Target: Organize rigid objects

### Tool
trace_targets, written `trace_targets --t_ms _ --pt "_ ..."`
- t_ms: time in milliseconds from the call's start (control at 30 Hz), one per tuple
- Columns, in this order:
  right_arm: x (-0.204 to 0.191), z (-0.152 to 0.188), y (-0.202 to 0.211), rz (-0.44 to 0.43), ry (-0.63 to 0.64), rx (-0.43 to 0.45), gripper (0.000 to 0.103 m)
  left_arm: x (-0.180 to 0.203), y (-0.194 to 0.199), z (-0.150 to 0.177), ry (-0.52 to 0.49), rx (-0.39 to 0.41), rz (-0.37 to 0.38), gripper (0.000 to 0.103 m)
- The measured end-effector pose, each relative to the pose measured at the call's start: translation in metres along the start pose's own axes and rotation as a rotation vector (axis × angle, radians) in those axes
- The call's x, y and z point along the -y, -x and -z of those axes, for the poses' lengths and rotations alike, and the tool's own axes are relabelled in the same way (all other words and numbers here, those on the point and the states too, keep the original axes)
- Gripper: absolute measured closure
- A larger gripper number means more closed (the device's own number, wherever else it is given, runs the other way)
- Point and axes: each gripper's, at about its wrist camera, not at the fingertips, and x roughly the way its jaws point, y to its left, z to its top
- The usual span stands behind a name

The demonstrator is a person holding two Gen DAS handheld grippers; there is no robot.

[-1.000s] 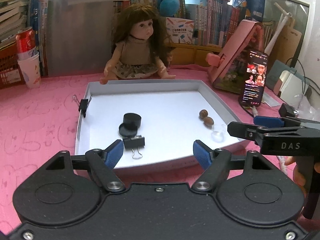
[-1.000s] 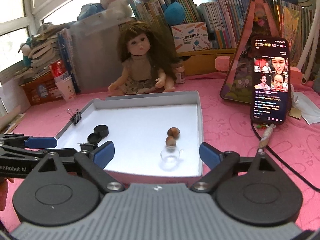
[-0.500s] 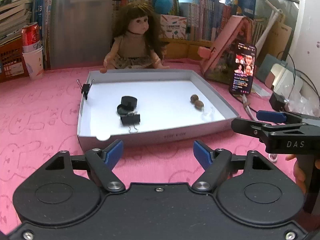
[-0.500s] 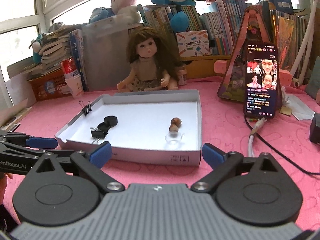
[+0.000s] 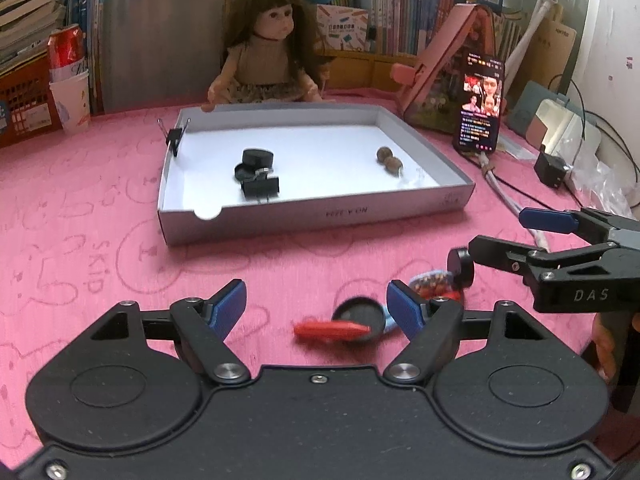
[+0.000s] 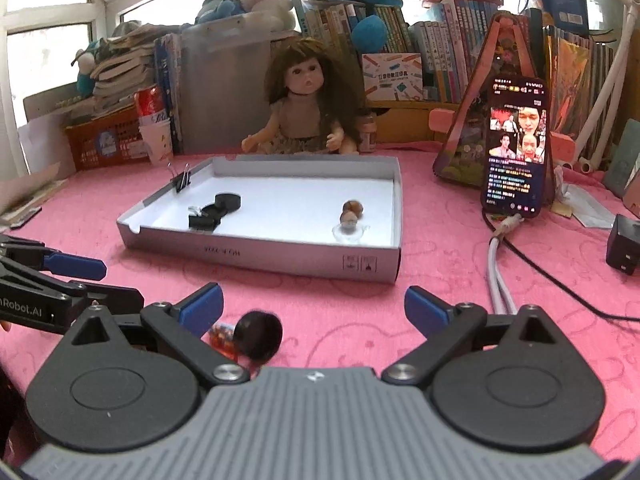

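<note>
White shallow cardboard tray on pink cloth printed with faint outline doodles; landmark for everything below.

Inside tray, left half: two black round caps, matte plastic, one overlapping the other; one black binder clip just in front of them, wire handles folded. Second black binder clip clamped on tray's left wall, handles up. So: 2 clips, 2 caps.

Inside tray, right half: two brown nuts, rough, roundish, touching. One small clear lid-like piece just in front of nuts, material unclear.

In front of tray, on cloth: black round cap lying open side up, red flat blurred piece touching it, patterned multicolour item beside it, second black disc on edge.

Left gripper: blue pads apart, released, nothing between. Right gripper: pads spread wide, released, nothing gripped; black disc low by its left finger.

Behind tray: one doll, brown hair. Right of tray: one phone, lit screen, propped upright.
</note>
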Motion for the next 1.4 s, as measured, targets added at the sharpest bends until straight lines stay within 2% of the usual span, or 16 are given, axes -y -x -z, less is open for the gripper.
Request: trace_targets --t_ms 400,700,767,900,1067,1167,1200,1300,1400 --pt "-0.013 0.019 -0.001 0.005 0.035 -0.017 0.002 0.001 0.002 0.017 0.011 -0.026 0.019 0.032" --pt "0.0 0.019 -0.019 -0.086 -0.064 -0.021 0.003 0.001 -0.001 0.021 0.048 -0.013 0.048 0.041" --pt "0.0 0.02 -0.022 -0.099 -0.07 -0.025 0.005 0.002 -0.002 0.022 0.045 -0.008 0.047 0.047" --pt "-0.001 0.019 -0.024 -0.12 -0.063 -0.041 0.012 0.004 -0.003 0.023 0.038 0.0 0.038 0.051" --pt "-0.005 0.021 -0.022 -0.149 -0.035 -0.04 0.024 0.006 -0.002 0.024 0.027 0.006 0.026 0.064" --pt "-0.008 0.021 -0.02 -0.173 -0.024 -0.039 0.041 0.007 -0.002 0.024 0.032 0.01 -0.01 0.075" --pt "-0.009 0.022 -0.02 -0.181 -0.02 -0.04 0.049 0.006 -0.003 0.023 0.033 0.012 -0.019 0.075" --pt "-0.014 0.024 -0.018 -0.177 0.008 -0.037 0.062 0.004 -0.002 0.023 0.045 0.012 -0.023 0.075" --pt "-0.018 0.024 -0.016 -0.183 0.023 -0.036 0.069 0.004 0.0 0.023 0.043 0.013 -0.024 0.075"
